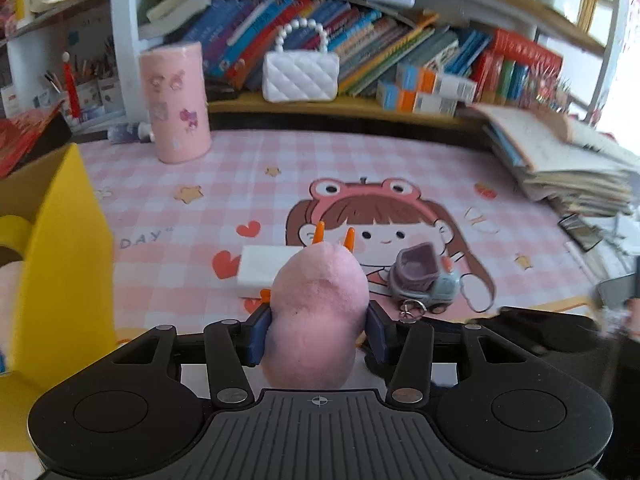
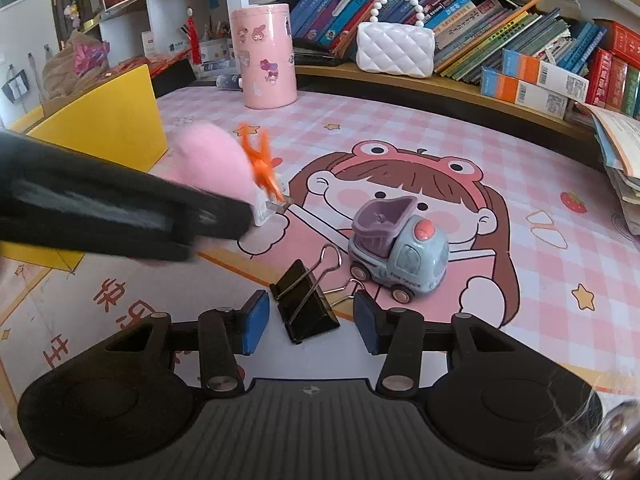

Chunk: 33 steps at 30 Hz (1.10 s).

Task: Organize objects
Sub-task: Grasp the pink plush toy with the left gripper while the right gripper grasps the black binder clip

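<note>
While the pink plush (image 1: pixel 316 312) hides a white block (image 1: pixel 262 268), its face stays unseen

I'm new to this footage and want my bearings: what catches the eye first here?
A fluffy pink toy with orange prongs, squeezed between the left gripper pads over the pink checked mat. Next, a black binder clip lying between the right gripper pads, untouched, with a small toy truck just beyond on the cartoon girl print.
</note>
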### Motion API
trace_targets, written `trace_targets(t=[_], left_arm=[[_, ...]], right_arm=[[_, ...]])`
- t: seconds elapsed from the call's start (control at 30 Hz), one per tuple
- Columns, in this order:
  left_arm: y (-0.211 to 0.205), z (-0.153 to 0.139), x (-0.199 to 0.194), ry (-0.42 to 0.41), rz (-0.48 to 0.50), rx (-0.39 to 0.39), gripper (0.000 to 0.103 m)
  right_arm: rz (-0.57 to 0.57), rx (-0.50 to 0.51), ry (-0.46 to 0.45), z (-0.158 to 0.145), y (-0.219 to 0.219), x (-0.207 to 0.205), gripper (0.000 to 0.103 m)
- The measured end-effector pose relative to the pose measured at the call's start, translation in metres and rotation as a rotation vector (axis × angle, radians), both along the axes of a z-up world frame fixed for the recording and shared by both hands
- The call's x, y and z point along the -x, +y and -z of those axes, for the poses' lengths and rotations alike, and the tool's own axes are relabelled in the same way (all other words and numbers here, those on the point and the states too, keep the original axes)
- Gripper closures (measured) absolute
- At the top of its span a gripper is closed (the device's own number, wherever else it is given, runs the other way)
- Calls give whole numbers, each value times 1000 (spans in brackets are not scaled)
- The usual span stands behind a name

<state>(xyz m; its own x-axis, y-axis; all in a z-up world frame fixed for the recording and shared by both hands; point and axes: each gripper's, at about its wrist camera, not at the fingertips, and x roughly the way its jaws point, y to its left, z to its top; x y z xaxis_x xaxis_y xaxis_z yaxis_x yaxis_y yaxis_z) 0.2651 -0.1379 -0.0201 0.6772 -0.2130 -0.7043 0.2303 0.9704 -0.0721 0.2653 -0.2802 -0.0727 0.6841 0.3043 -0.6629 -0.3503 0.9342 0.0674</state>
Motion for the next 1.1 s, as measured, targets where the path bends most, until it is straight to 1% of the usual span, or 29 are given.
trace_targets(t=[0.03,0.1,0.23,0.27,0.53,0.73,0.93,1.1], left_arm=[[3,-4,5,-4,-1,4,56],[10,-8,13,-4,-11,11,56],[19,-11,27,4,-33,19,56],[21,-12,30,9,-38,26,56],[25,-13,50,21,-27,48,56],[34,-14,68,26,-19,72,56],[48,-14,91,16,-2,106,56],[71,-15,115,4,13,136,56]], right_arm=[[1,0,-2,0,-1,-1,65],[-3,-4,-4,0,-1,-1,73],[-4,-4,-10,-2,-2,2,74],[-3,-6,-14,-4,-3,4,76],[25,-31,-6,-17,-9,24,78],[73,-70,6,-33,-15,45,80],[93,-60,7,-46,-6,75,80],[107,-46,14,-56,12,105,80]])
